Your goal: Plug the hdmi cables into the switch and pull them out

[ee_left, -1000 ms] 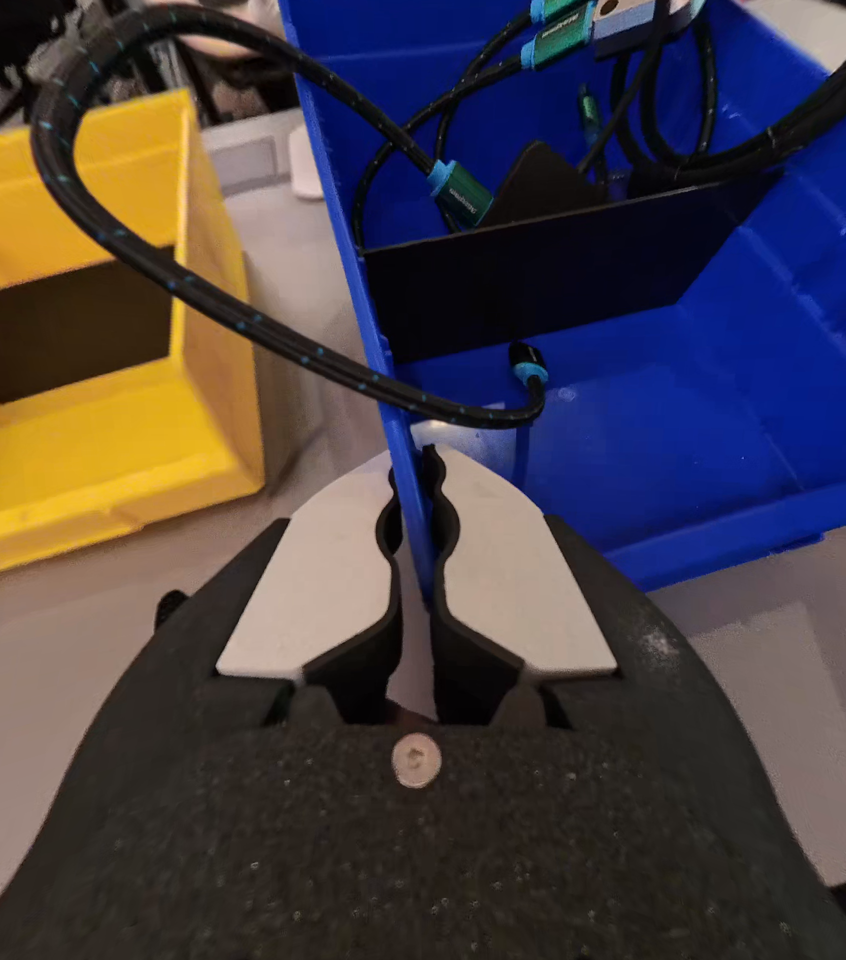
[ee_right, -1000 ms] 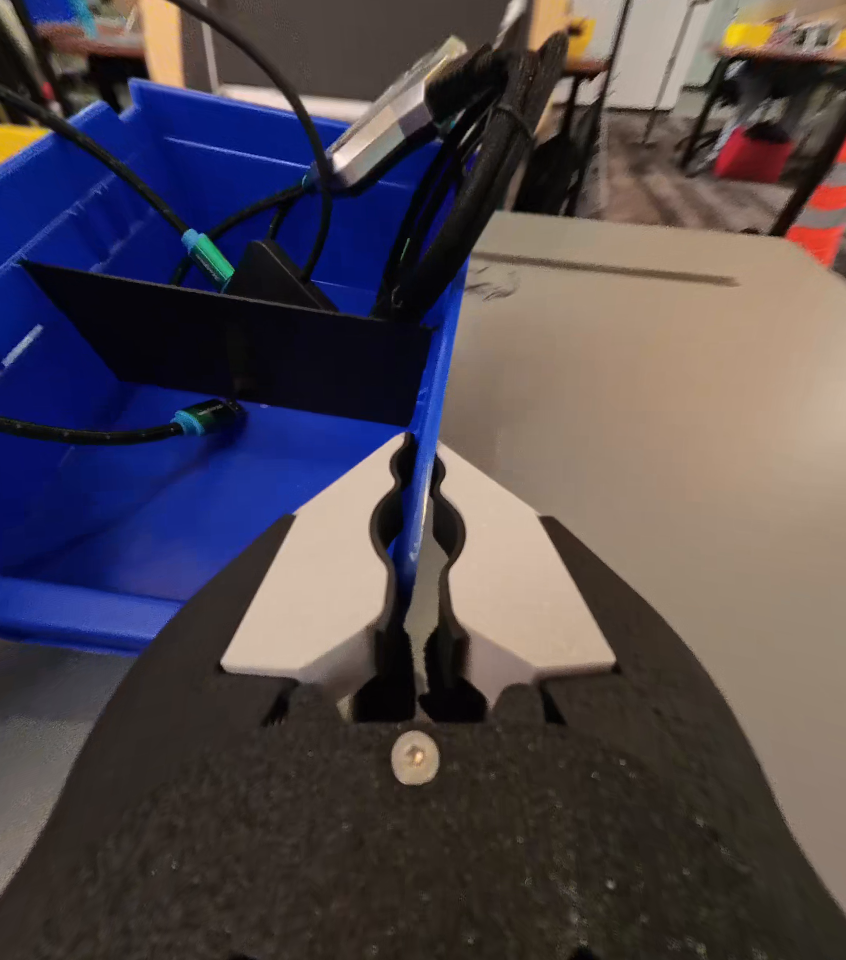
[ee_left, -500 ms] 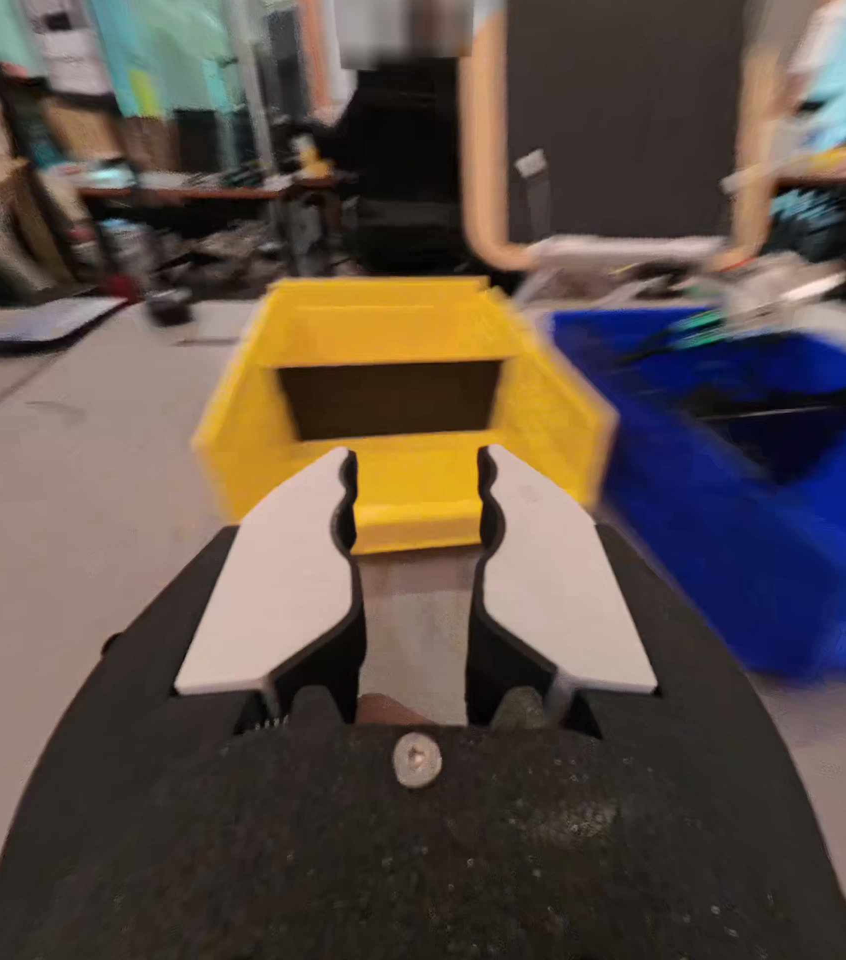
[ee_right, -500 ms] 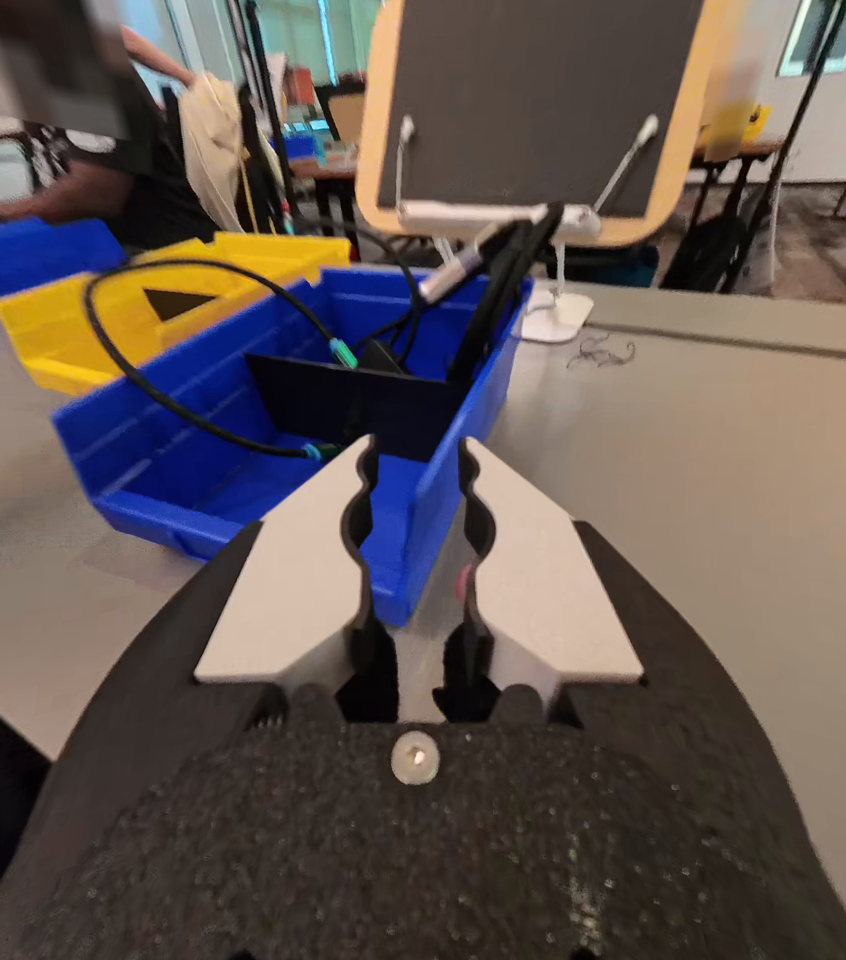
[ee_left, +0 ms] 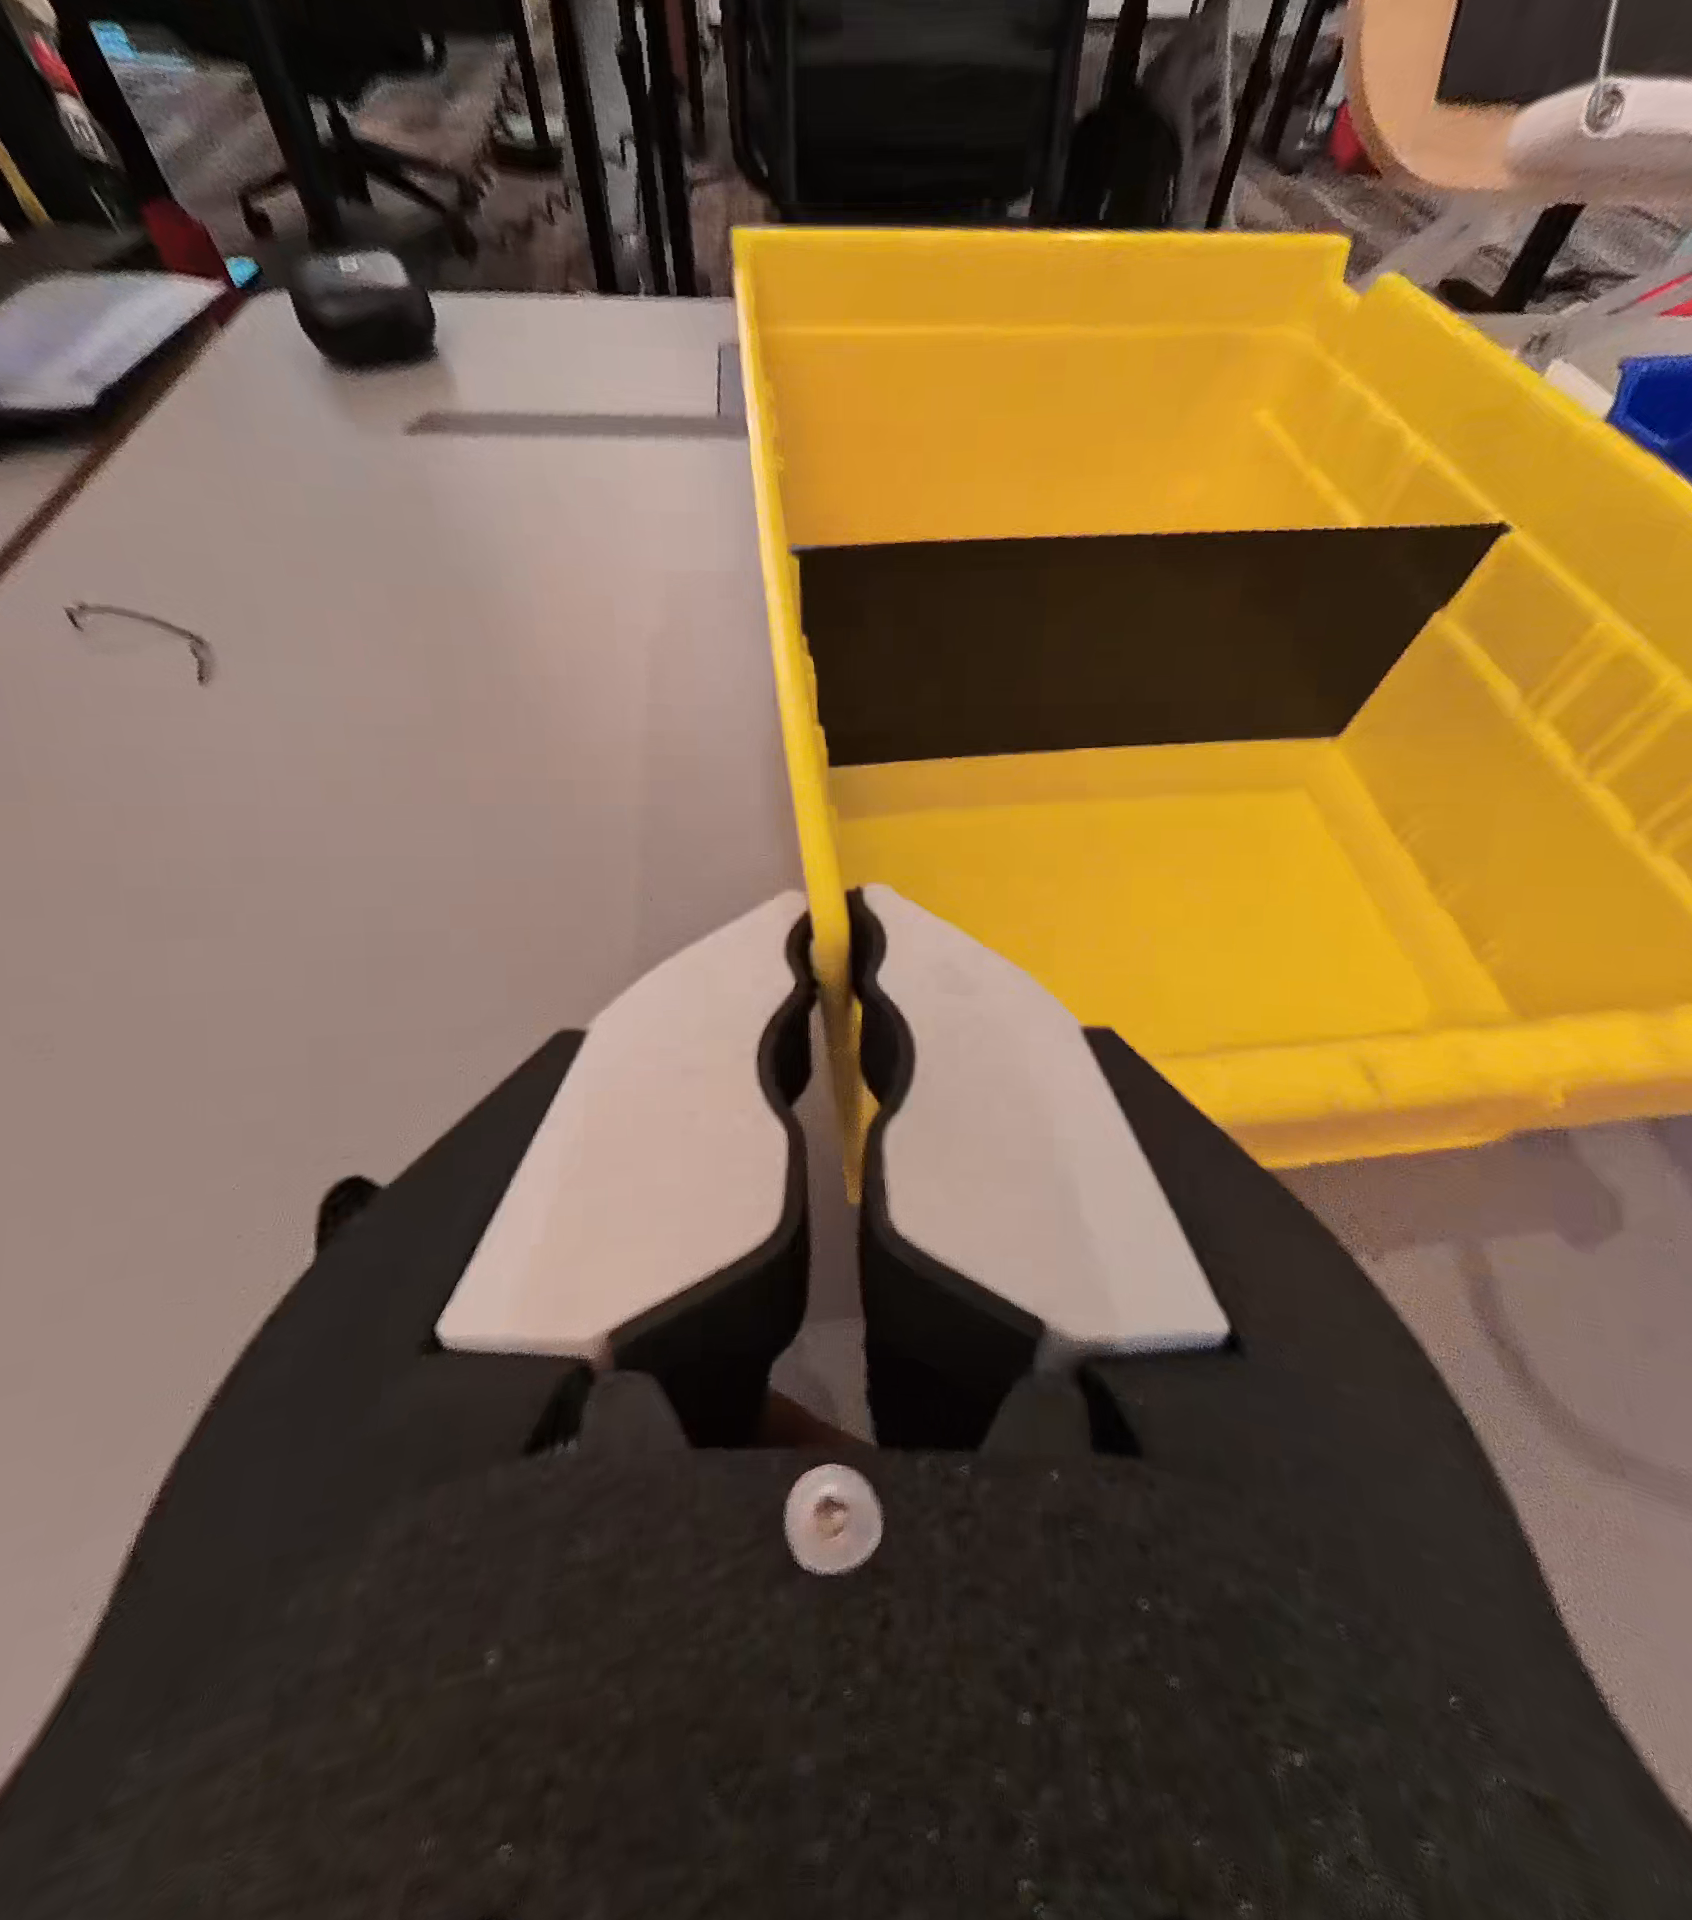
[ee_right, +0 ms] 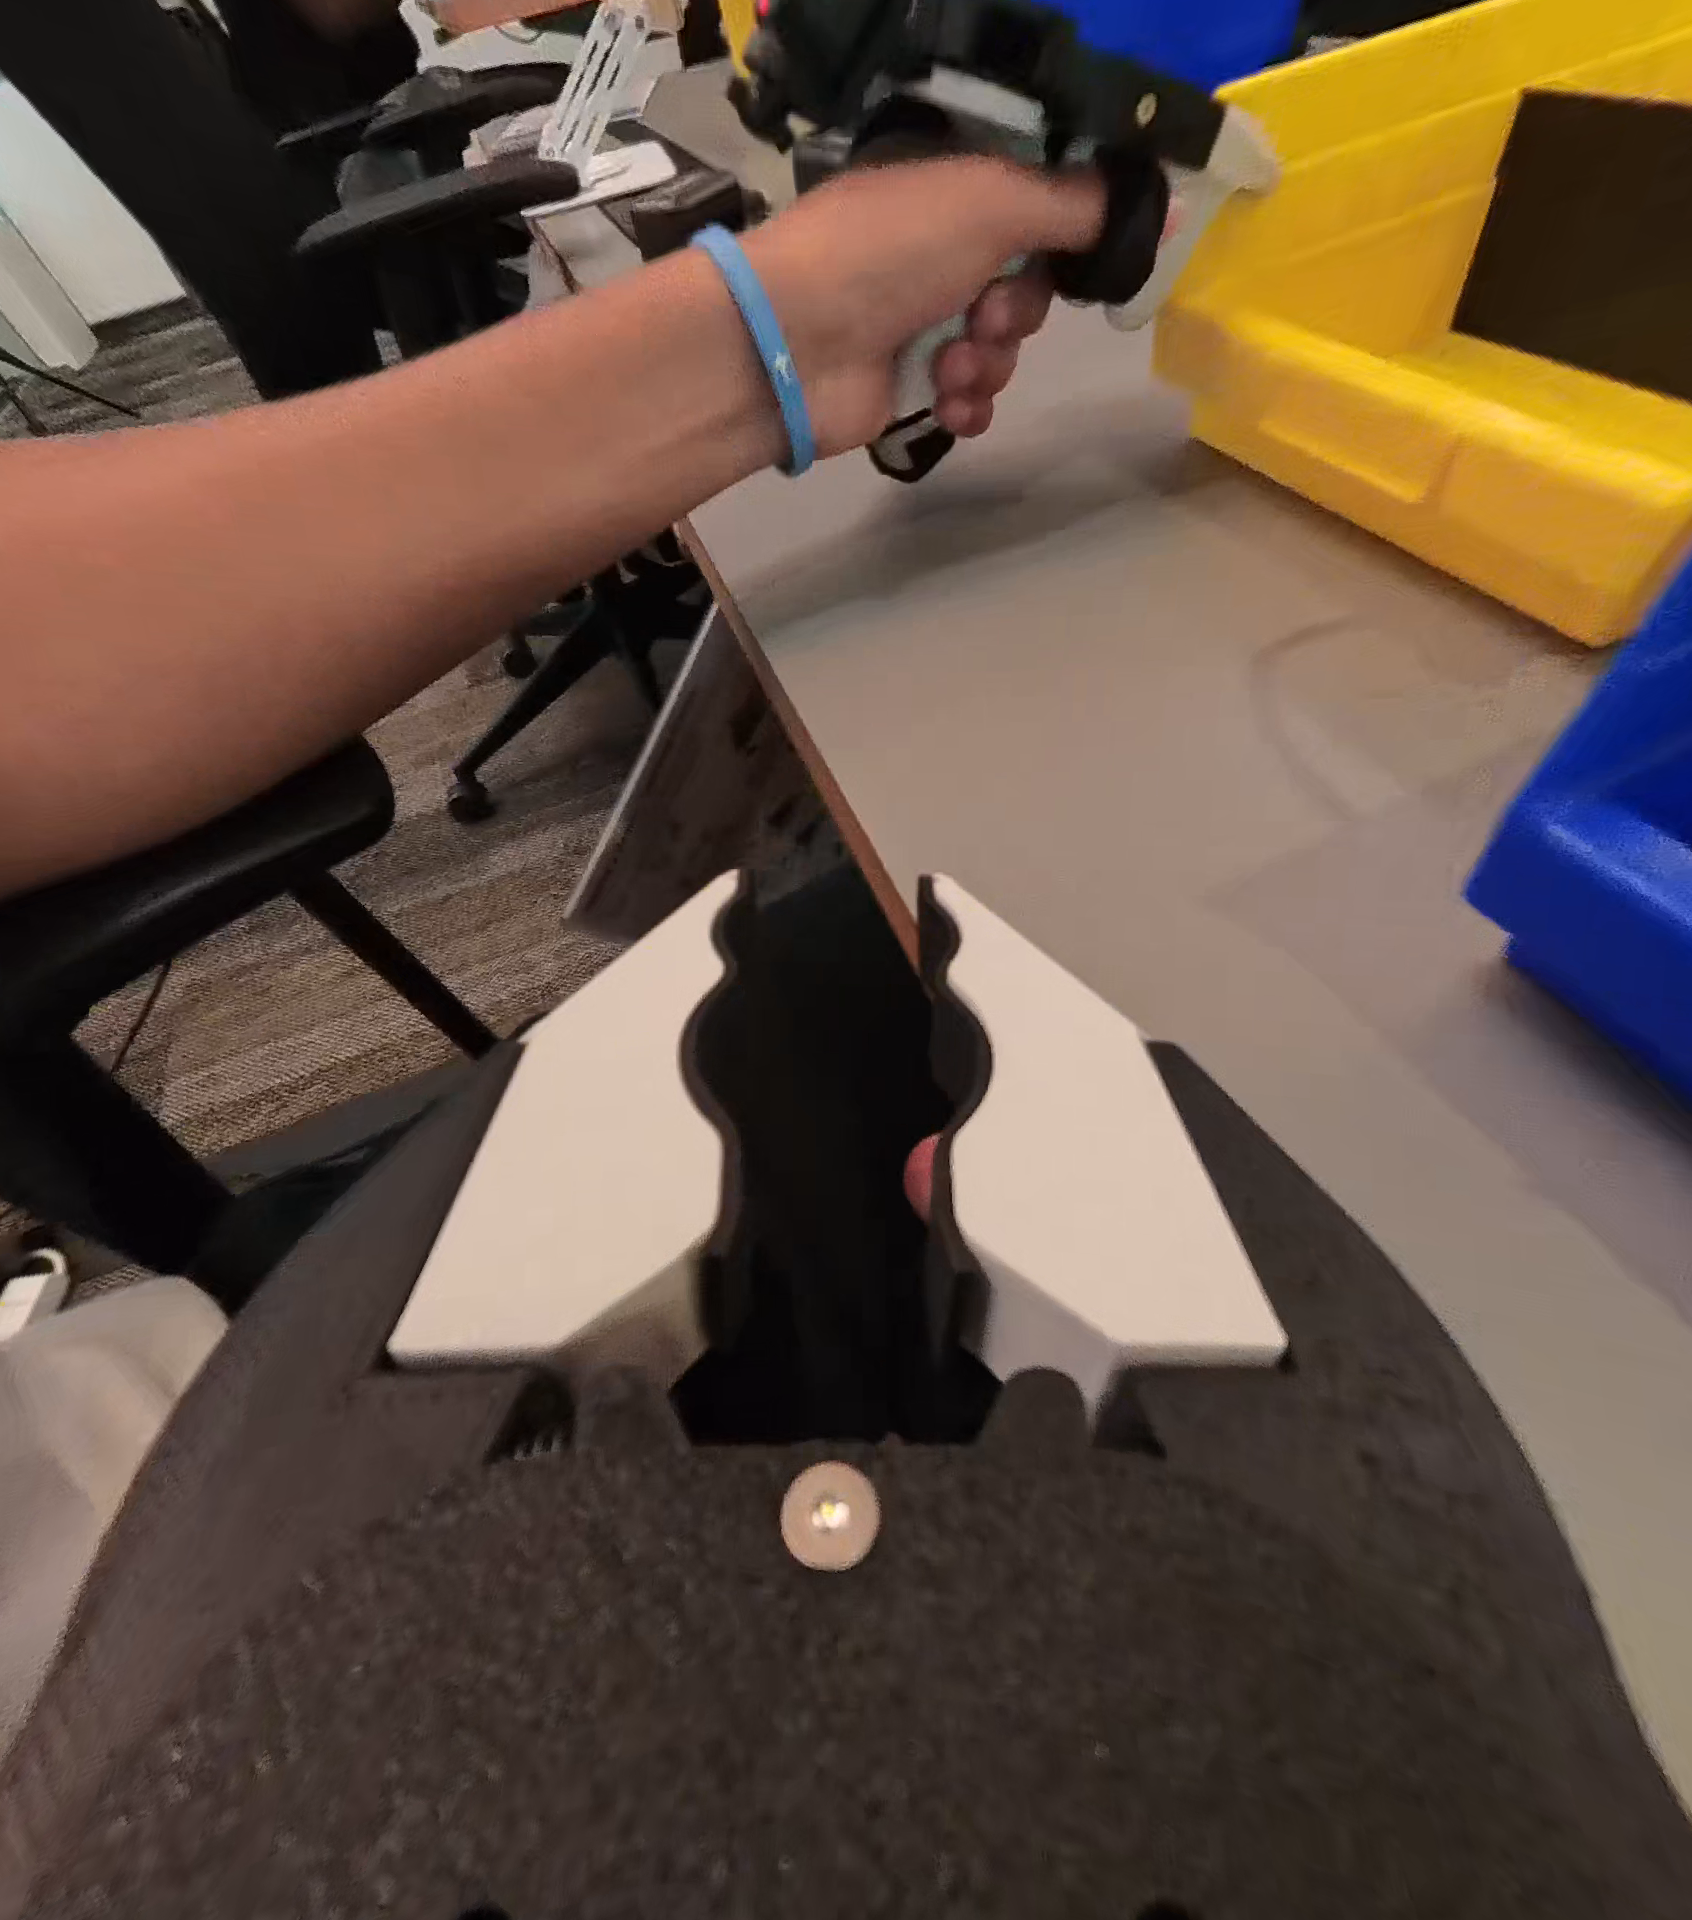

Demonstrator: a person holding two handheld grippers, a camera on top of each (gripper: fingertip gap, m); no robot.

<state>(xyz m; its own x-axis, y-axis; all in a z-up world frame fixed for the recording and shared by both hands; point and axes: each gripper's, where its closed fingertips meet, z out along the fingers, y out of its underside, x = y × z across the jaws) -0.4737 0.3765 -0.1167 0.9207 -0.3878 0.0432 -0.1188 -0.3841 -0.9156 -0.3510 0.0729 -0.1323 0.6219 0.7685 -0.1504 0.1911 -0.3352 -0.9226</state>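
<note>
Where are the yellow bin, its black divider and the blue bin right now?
yellow bin (ee_left: pixel 1112 935), left wrist view, floor of near compartment.
black divider (ee_left: pixel 1112 644), left wrist view, middle of its face.
blue bin (ee_right: pixel 1673 894), right wrist view, outer wall.

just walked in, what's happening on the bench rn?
A person holds a gripper in each hand. The left gripper is shut on the near left wall of the yellow bin, whose compartments look empty around a black divider. The right gripper is open, holding nothing, at the table edge beside the blue bin. No cables or switch in view.
</note>
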